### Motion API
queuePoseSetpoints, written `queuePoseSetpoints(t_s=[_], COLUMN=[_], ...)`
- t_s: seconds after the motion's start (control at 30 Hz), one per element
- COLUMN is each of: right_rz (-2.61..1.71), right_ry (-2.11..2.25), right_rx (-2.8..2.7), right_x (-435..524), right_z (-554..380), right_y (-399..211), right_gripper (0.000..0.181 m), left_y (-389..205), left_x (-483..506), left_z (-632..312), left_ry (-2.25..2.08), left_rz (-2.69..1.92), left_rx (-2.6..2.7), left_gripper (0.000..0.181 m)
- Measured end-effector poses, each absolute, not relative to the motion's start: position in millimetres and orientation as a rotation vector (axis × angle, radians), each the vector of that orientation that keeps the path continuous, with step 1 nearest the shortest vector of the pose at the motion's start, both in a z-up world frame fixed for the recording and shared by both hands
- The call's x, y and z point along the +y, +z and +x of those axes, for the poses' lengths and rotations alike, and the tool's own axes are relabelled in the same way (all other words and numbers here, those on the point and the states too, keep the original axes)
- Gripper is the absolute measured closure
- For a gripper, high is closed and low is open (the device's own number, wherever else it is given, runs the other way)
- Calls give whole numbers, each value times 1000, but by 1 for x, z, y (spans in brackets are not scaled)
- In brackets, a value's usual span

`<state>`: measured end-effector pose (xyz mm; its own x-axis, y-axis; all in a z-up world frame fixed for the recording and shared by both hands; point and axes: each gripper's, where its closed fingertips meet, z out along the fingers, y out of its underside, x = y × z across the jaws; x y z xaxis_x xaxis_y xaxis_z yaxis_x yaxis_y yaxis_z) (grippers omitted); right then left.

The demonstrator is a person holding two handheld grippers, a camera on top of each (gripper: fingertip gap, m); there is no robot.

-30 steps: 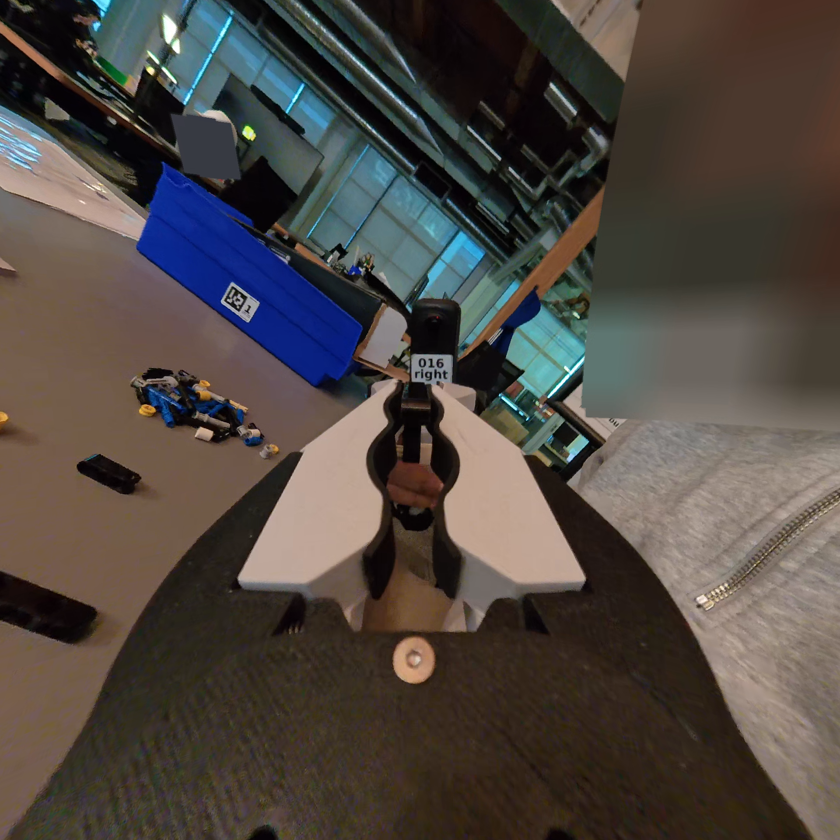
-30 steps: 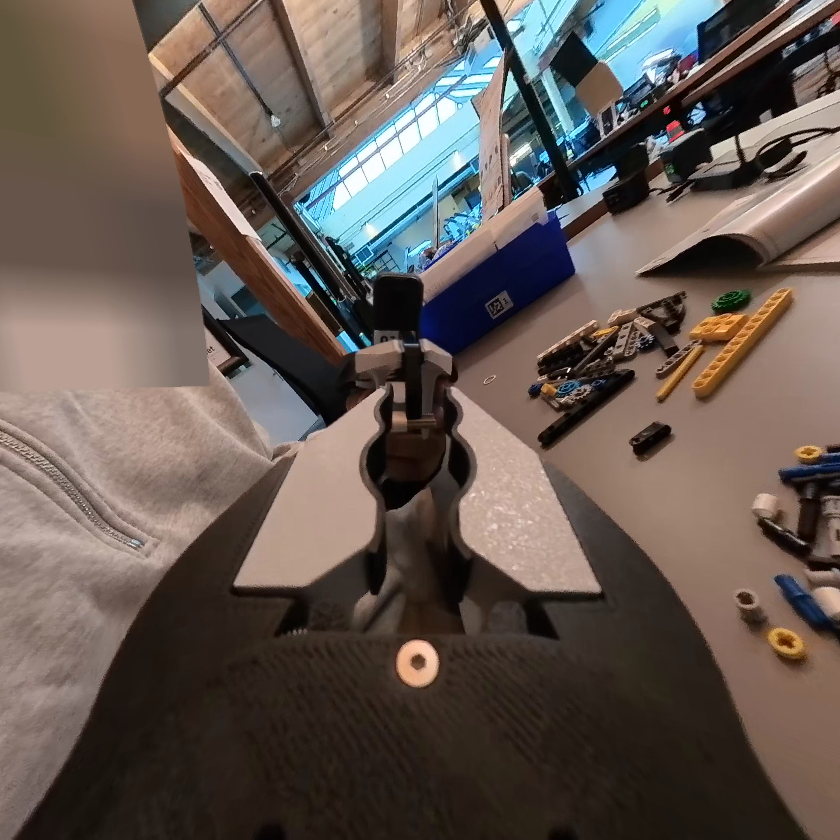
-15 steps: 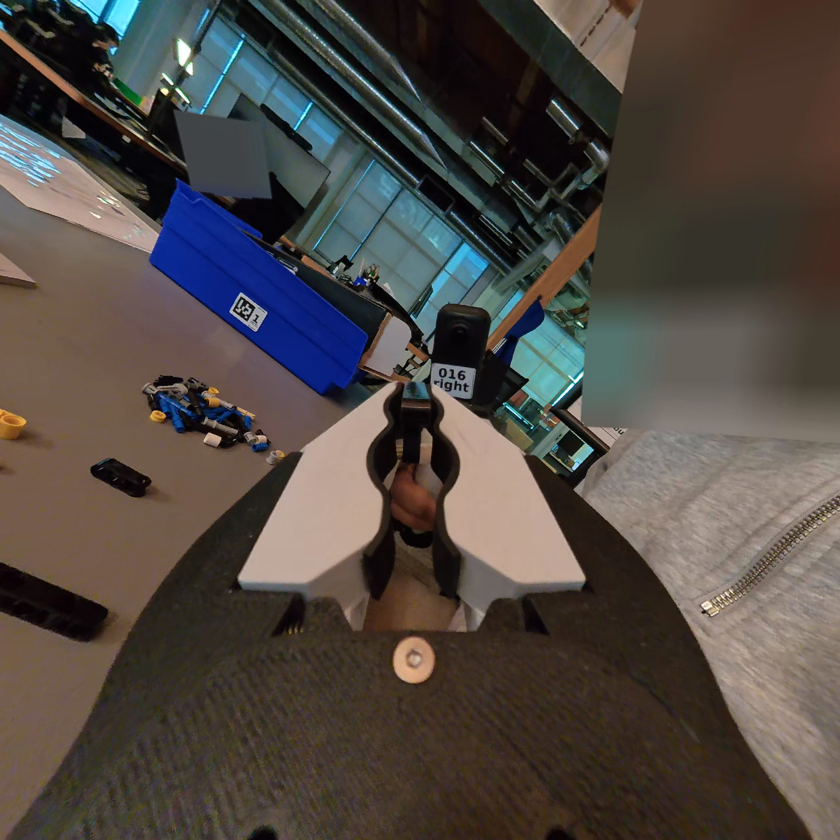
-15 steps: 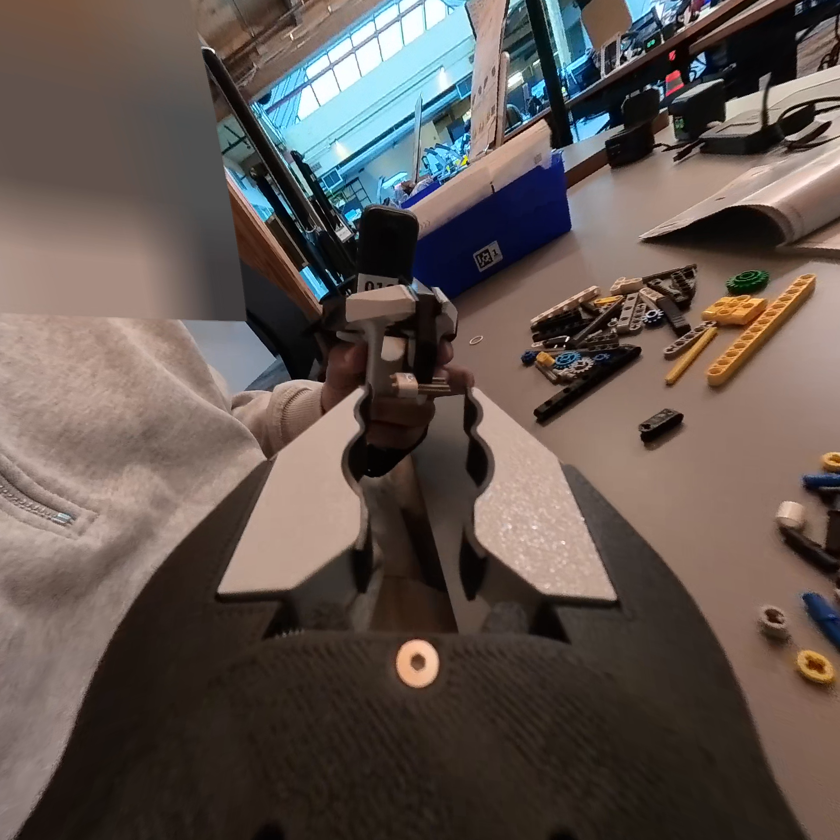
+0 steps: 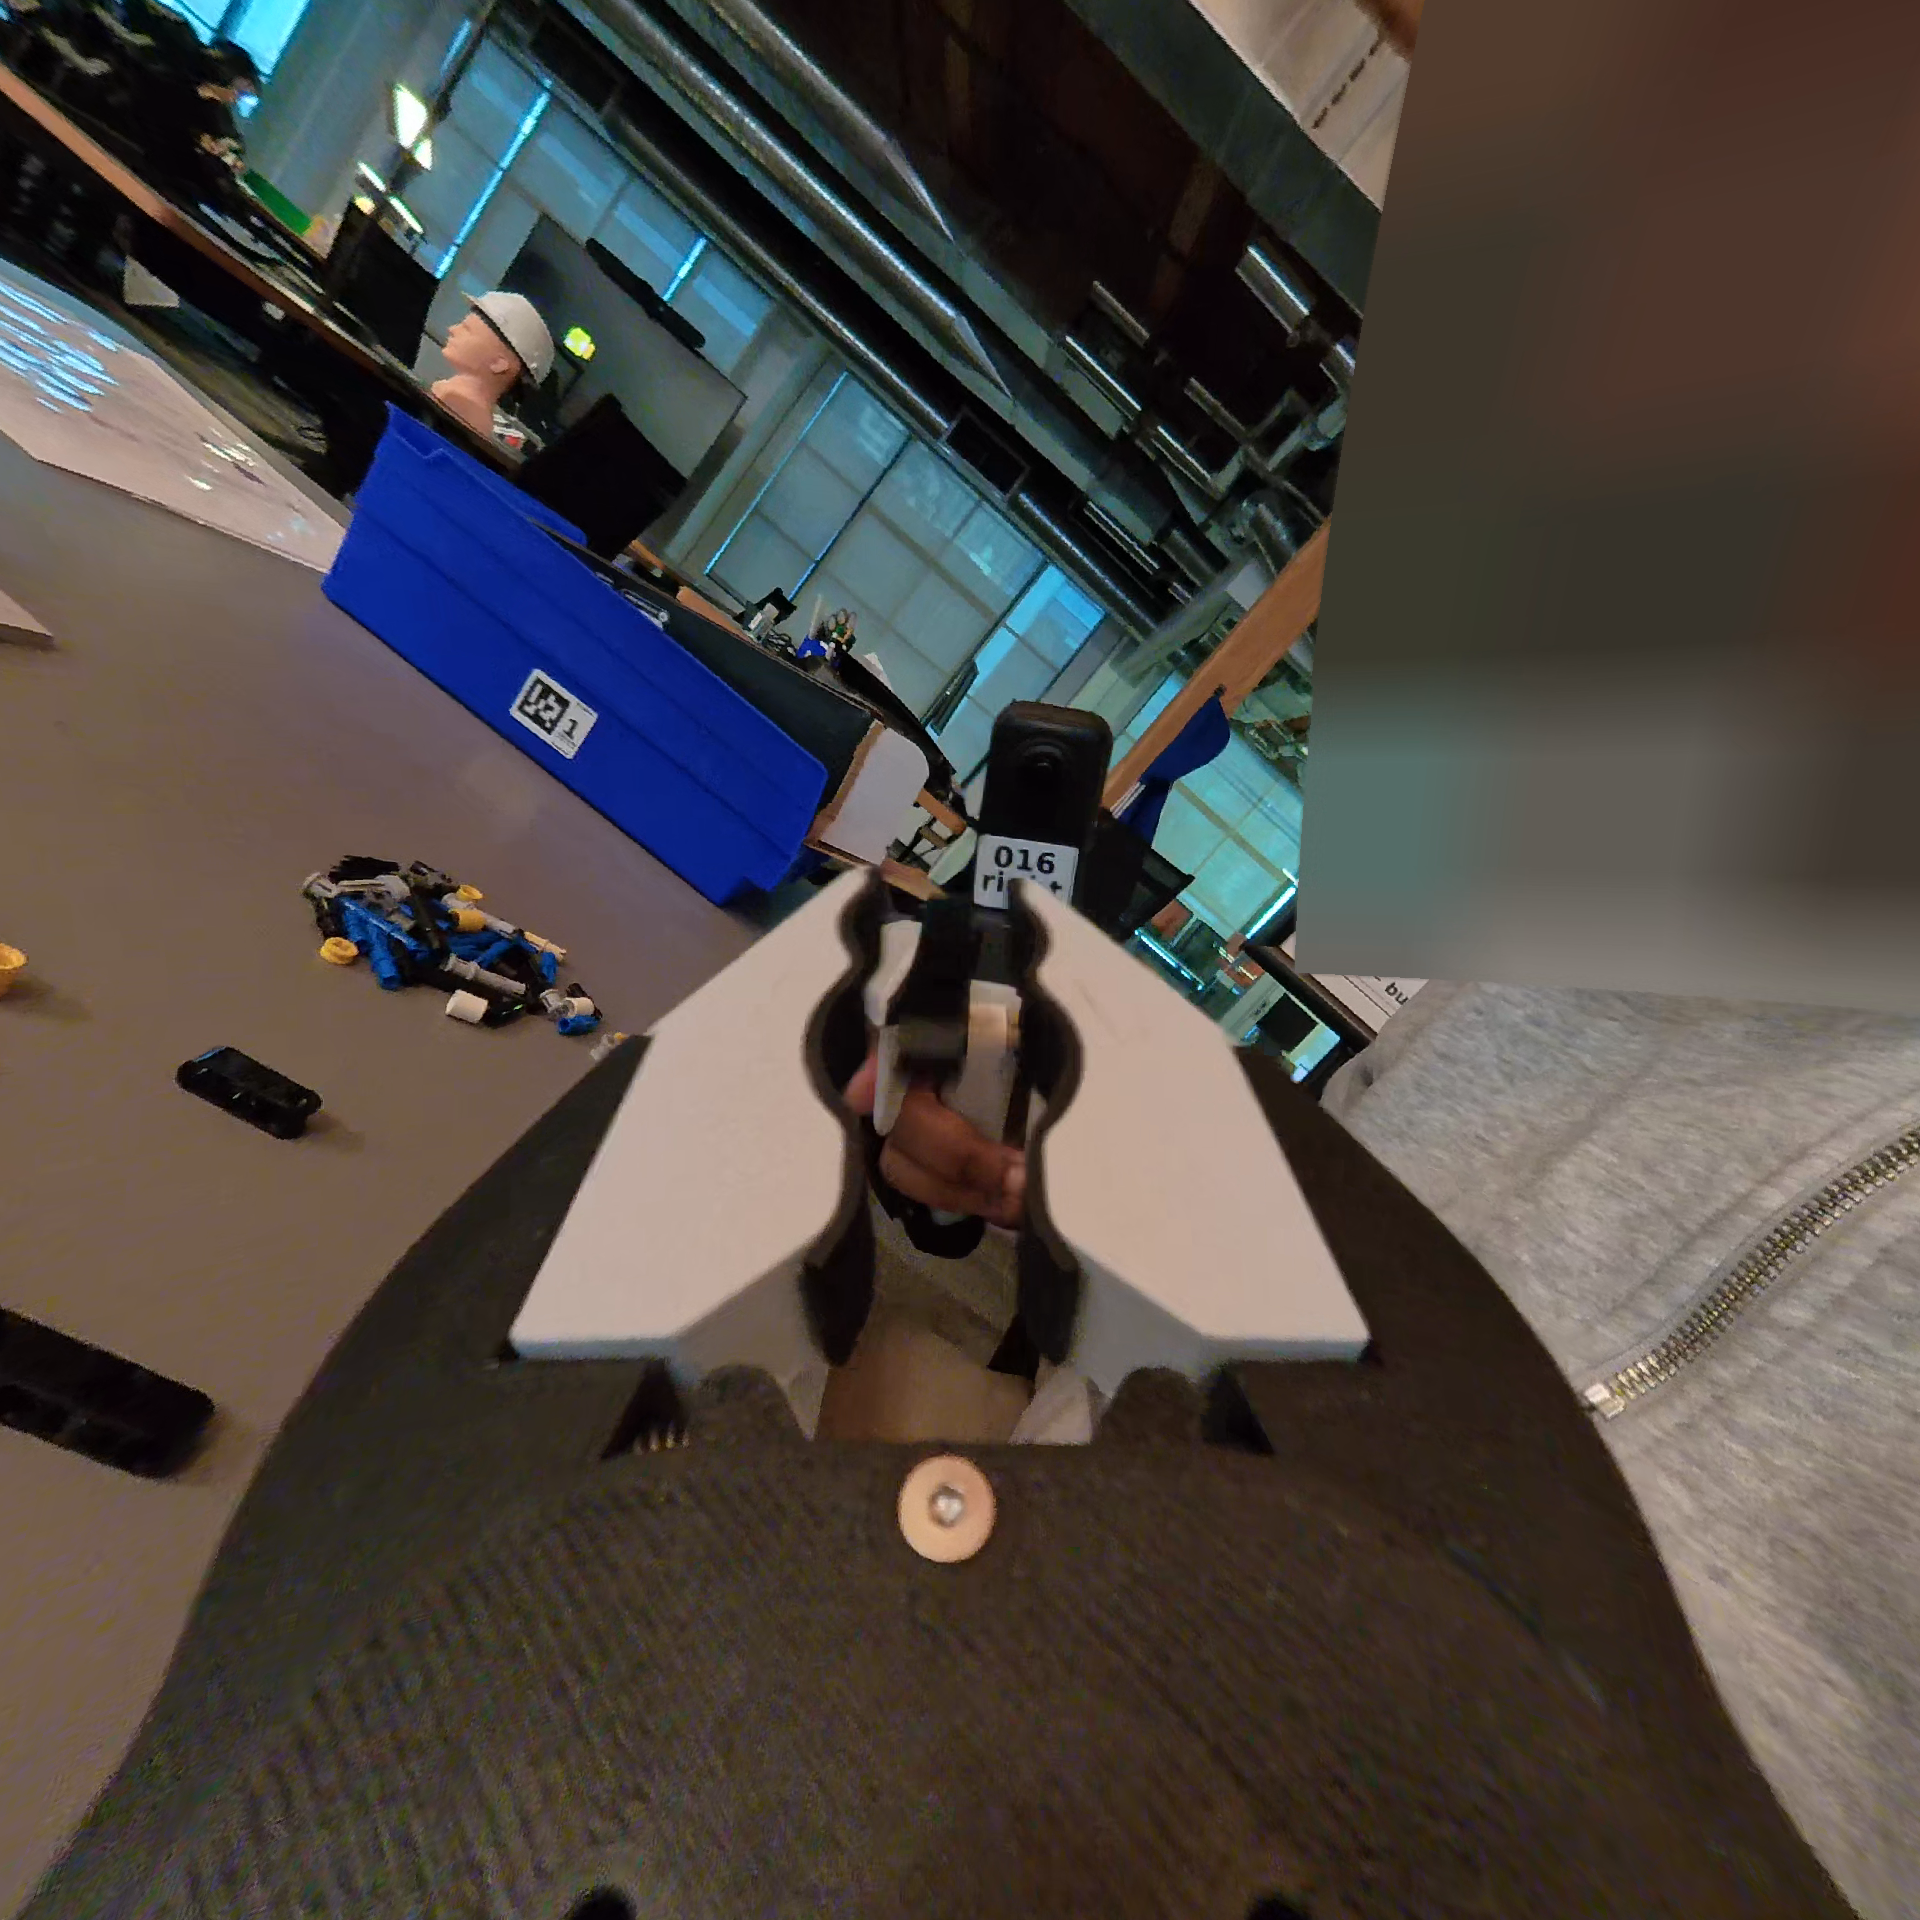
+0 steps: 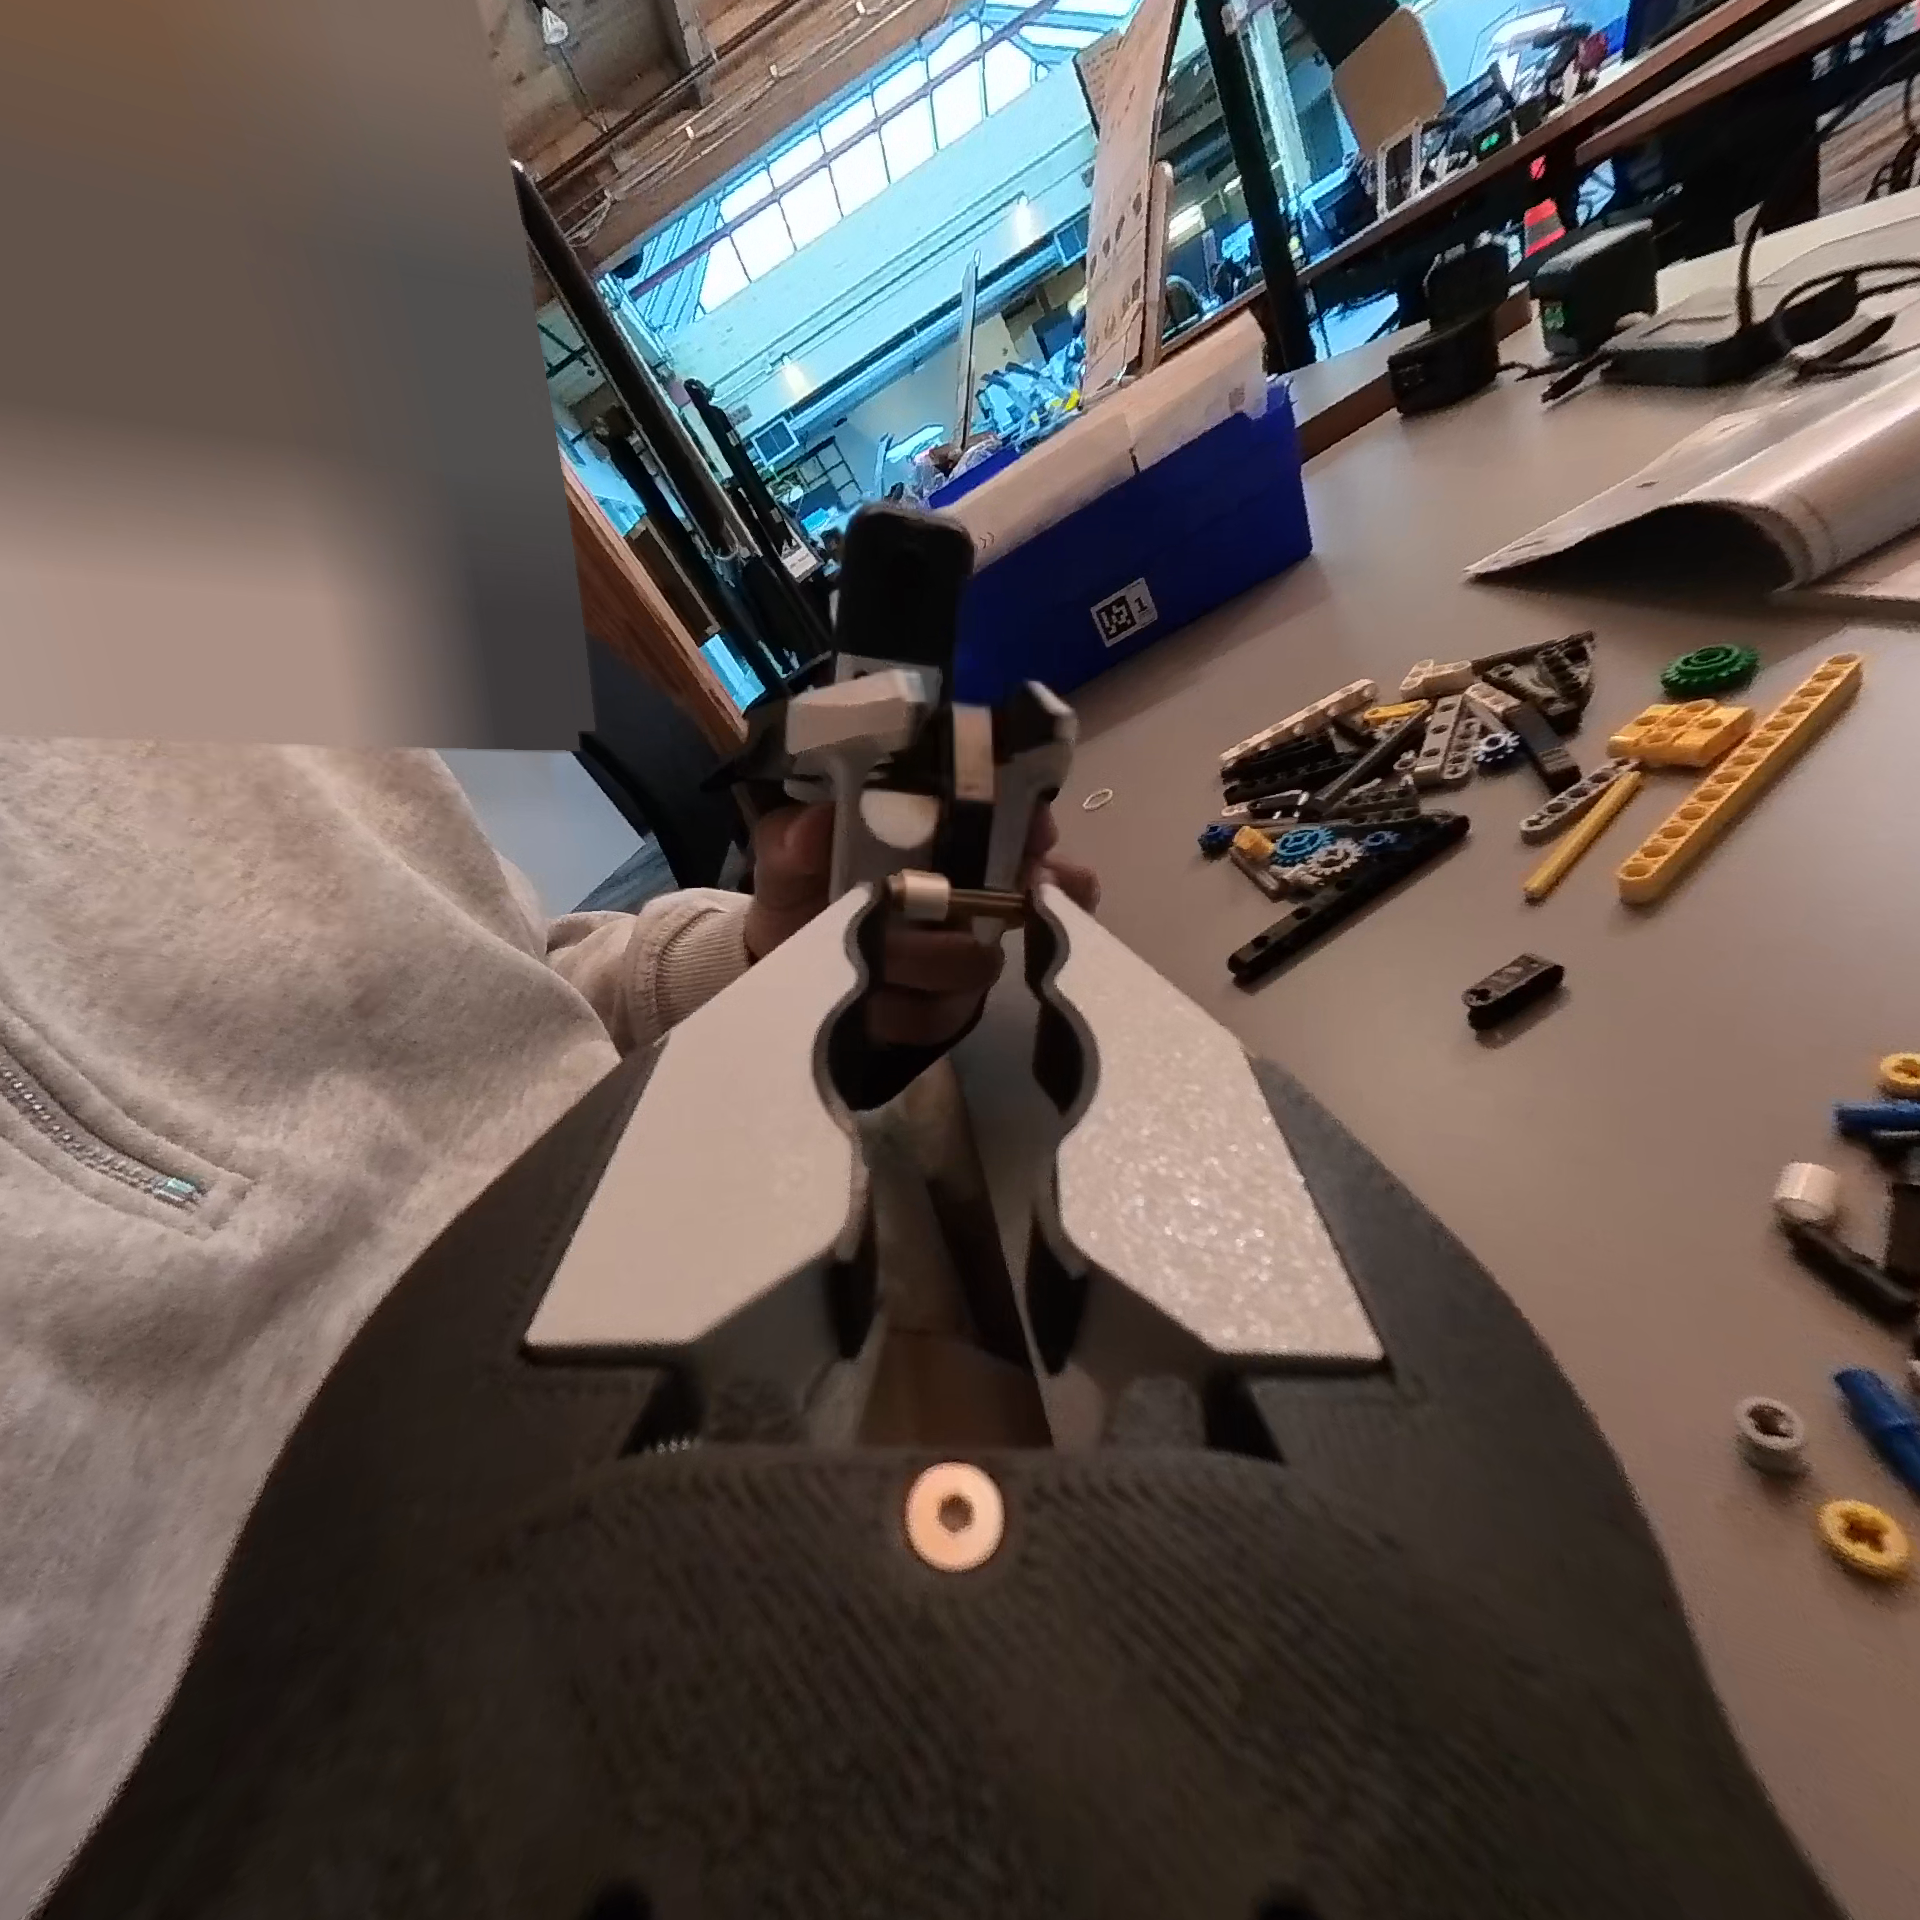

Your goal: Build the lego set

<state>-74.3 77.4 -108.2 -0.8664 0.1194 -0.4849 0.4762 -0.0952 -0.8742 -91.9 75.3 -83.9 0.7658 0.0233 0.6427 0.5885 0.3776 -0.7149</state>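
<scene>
Both grippers meet in the air over the grey table (image 5: 156,831). Between them is a thin black beam (image 5: 940,977), also in the right wrist view (image 6: 948,800), with a grey bush (image 6: 920,894) and a tan pin (image 6: 987,899) across its near end. My right gripper (image 6: 953,904) has its fingertips against the two ends of the bush and pin. My left gripper (image 5: 945,894) stands slightly open around the beam's other end, with a small gap beside the beam. Each gripper faces the other's camera.
A blue bin (image 6: 1143,540) stands at the back. Loose beams (image 6: 1351,790), a long yellow beam (image 6: 1745,769), a green gear (image 6: 1709,670) and a short black piece (image 6: 1512,977) lie to the right. A small-parts pile (image 5: 436,935) shows. A grey sleeve (image 6: 260,987) is close. Both grippers' tips are close together, under 4 cm apart. From either gripper's tips it is about 20 cm to the long yellow beam (image 6: 1745,769).
My right gripper opened wide, then closed in onto the ends of the pin and bush. My left gripper's fingers have spread slightly around the black beam.
</scene>
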Motion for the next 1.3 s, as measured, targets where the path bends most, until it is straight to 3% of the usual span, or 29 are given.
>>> queuePoseSetpoints(t_s=[0.07, 0.17, 0.23, 0.43, 0.73, 1.03, 1.3], right_rz=[668, 687, 684, 897, 924, 889, 852], right_ry=[-2088, -2120, -2145, -2053, -2090, -2088, -2038], right_rx=[1916, 1896, 1873, 2088, 1927, 1883, 1929], right_x=[80, 85, 88, 95, 102, 97, 93], right_z=[-77, -81, -82, -105, -110, -105, -100], right_y=[-104, -101, -98, -128, -119, -117, -123], right_gripper=[158, 160, 180, 179, 181, 181, 179], left_y=[-84, -87, -92, -125, -137, -123, -118], left_x=[75, 80, 85, 95, 97, 92, 88], left_z=[-92, -88, -84, -96, -97, -98, -98], left_ry=[-403, -410, -410, -281, -371, -451, -493], left_rz=[-1138, -1177, -1225, -1415, -1431, -1304, -1267], left_rx=[-628, -616, -608, -723, -789, -795, -778], left_gripper=[143, 139, 138, 150, 150, 173, 176])
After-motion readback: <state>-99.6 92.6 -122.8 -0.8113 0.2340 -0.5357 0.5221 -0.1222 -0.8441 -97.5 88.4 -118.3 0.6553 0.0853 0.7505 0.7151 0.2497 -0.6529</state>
